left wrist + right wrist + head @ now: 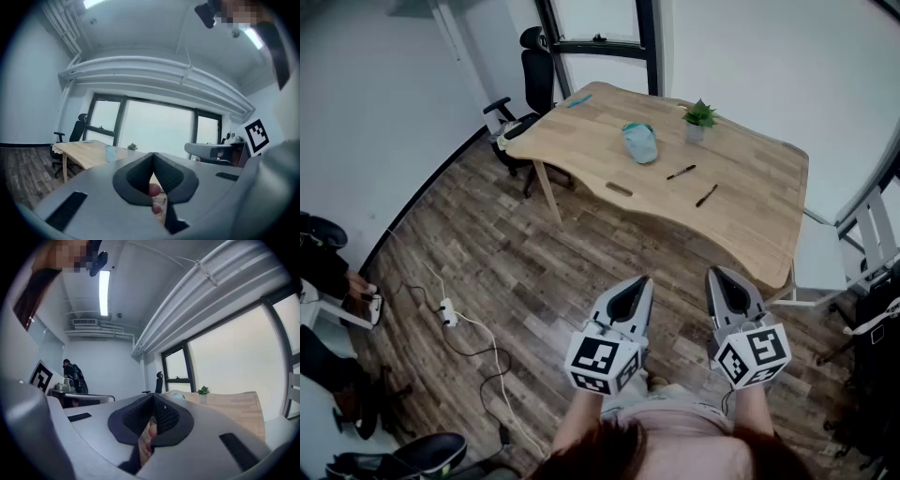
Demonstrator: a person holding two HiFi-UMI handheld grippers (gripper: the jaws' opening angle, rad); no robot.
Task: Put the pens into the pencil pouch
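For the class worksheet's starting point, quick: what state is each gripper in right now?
Left gripper: closed, holding nothing.
Right gripper: closed, holding nothing.

Desk point(750, 225): ahead of me, across a stretch of floor point(534, 272).
Pouch point(640, 142): on the desk, left of the middle.
Plant point(699, 120): on the desk by its far edge, right of the pouch.
Far pen point(681, 172): on the desk, nearer me than the pouch and to its right.
Near pen point(706, 195): just right of the far pen, apart from it.
Chair point(530, 89): at the desk's far left end.
Power strip point(447, 312): on the floor to my left.
My left gripper point(640, 281) and right gripper point(719, 274): side by side over the floor, short of the desk.
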